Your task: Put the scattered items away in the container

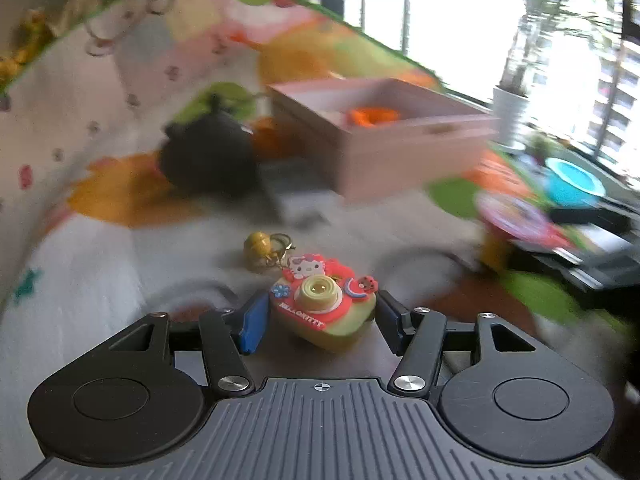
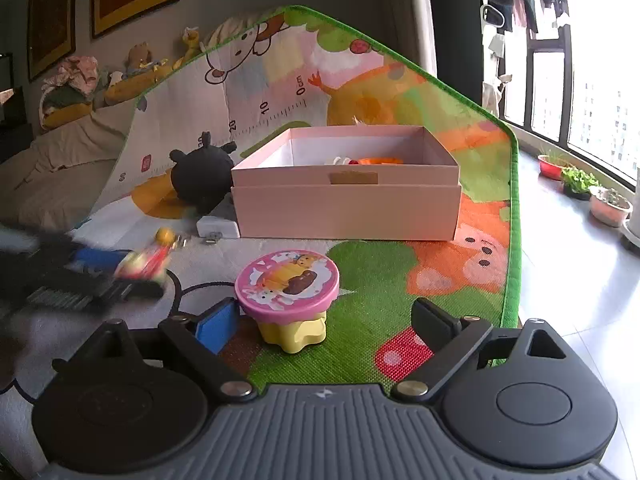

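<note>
Left claw (image 1: 320, 320) pinches the toy camera keychain (image 1: 322, 304), blue pads touching both its sides, gold bell (image 1: 258, 244) and ring trailing off its far end; it looks lifted clear of the play mat (image 1: 100, 272), though blur makes that uncertain. Right claw (image 2: 326, 322) is spread wide, fingers on either side of the pink-lidded yellow tub (image 2: 289, 294) but not touching it; tub sits on the mat, nearer the camera than the pink box (image 2: 346, 208). Beyond both claws stands that box, the container, open-topped, with an orange item (image 2: 378, 160) already inside. Black plush toy (image 2: 202, 176) and a white charger block (image 2: 218, 225) lie just left of the box, not yet tidied. Step in hand, as I judge it: carrying the keychain to the box. Next move calls for taking the left claw forward and up over the box's near wall, then releasing; the right could close on the tub once centred.
</note>
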Motion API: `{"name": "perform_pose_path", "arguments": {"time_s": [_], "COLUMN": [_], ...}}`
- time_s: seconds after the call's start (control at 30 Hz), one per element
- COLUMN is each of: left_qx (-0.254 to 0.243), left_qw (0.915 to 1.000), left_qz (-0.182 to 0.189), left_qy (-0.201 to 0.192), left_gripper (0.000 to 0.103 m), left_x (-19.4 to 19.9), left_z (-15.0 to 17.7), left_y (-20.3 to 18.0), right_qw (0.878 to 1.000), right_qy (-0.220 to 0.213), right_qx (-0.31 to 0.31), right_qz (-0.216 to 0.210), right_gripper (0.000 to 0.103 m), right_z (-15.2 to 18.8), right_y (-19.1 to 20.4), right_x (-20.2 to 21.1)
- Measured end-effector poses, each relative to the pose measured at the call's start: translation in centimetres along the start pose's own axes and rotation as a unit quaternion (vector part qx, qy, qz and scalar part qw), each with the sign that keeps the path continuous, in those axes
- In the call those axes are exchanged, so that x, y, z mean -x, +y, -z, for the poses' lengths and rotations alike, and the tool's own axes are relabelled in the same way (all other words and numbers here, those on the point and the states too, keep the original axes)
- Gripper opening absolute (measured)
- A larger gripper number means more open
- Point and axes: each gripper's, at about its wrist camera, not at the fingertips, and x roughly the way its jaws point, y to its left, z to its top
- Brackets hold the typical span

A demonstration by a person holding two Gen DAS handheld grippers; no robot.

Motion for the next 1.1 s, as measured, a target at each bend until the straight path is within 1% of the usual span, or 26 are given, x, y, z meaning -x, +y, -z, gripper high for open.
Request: {"name": "perform_pose_path", "arguments": {"time_s": [0.07,0.13,0.2,0.27,0.33,0.37,0.4,0.47,0.5,0.57,0.63,0.7,0.73,0.77,0.83,0.87,0.9,0.93,1.03,1.1], "left_qx": [-0.014,-0.032,-0.045,-0.047,-0.037,-0.032,-0.029,-0.034,-0.037,-0.039,-0.029,-0.002,0.013,0.032,0.063,0.074,0.079,0.079,0.071,0.057], "left_qw": [0.9994,0.9979,0.9973,0.9980,0.9990,0.9993,0.9994,0.9988,0.9980,0.9962,0.9936,0.9913,0.9913,0.9924,0.9945,0.9949,0.9952,0.9955,0.9959,0.9969], "left_qz": [0.031,0.054,0.056,0.038,0.019,0.008,-0.004,-0.034,-0.048,-0.077,-0.109,-0.132,-0.131,-0.119,-0.084,-0.068,-0.056,-0.051,-0.052,-0.051], "left_qy": [0.009,0.014,0.014,0.014,0.016,0.016,0.016,0.013,0.013,0.011,0.012,0.011,0.009,0.007,-0.001,-0.007,-0.012,-0.015,-0.018,-0.021], "left_gripper": [0.062,0.062,0.063,0.064,0.066,0.070,0.071,0.077,0.080,0.088,0.089,0.089,0.089,0.089,0.091,0.094,0.094,0.094,0.094,0.094], "left_x": [1.3,2.3,2.9,2.9,2.7,2.7,2.6,2.9,3.0,3.1,3.1,3.2,3.4,3.7,4.5,4.7,4.9,4.9,4.0,3.5], "left_z": [1.0,1.7,2.2,2.4,2.3,2.3,2.3,2.5,2.6,2.7,2.7,2.7,2.7,2.6,2.5,2.4,2.2,2.1,1.5,1.3], "left_y": [-0.9,-1.6,-2.1,-1.9,-1.4,-1.0,-0.5,0.2,0.6,1.6,3.0,4.6,5.3,5.9,6.5,6.5,6.4,6.0,4.7,3.9], "right_qw": [1.000,1.000,1.000,1.000,1.000,0.999,0.999,0.998,0.997,0.997,0.997,0.996,0.996,0.996,0.995,0.995,0.995,0.995,0.995,0.996], "right_qy": [0.004,0.008,0.014,0.021,0.031,0.036,0.044,0.067,0.071,0.075,0.080,0.086,0.090,0.091,0.094,0.095,0.094,0.093,0.090,0.089], "right_qx": [0.001,0.001,0.002,0.003,0.003,0.003,0.001,-0.004,-0.004,0.001,0.004,0.003,0.005,0.007,0.020,0.027,0.030,0.029,0.028,0.029], "right_qz": [0.000,-0.002,-0.004,-0.004,-0.005,-0.005,-0.004,-0.005,-0.004,0.000,0.002,0.003,0.003,0.004,0.007,0.010,0.012,0.013,0.014,0.014], "right_gripper": [0.095,0.098,0.099,0.100,0.103,0.103,0.103,0.103,0.103,0.103,0.103,0.103,0.103,0.103,0.103,0.103,0.103,0.103,0.103,0.103], "right_z": [0.0,-0.1,-0.1,-0.2,-0.3,-0.3,-0.3,-0.4,-0.5,-0.5,-0.5,-0.5,-0.6,-0.6,-0.5,-0.5,-0.5,-0.4,-0.4,-0.4], "right_y": [0.0,0.0,0.0,0.1,0.1,0.1,0.1,0.1,0.1,0.3,0.4,0.5,0.5,0.5,0.8,1.0,1.1,1.1,1.0,1.1], "right_x": [-0.1,-0.2,-0.3,-0.5,-0.8,-0.9,-1.1,-1.8,-1.9,-1.9,-2.0,-2.0,-2.0,-2.0,-2.1,-2.1,-2.1,-2.1,-2.0,-2.0]}}
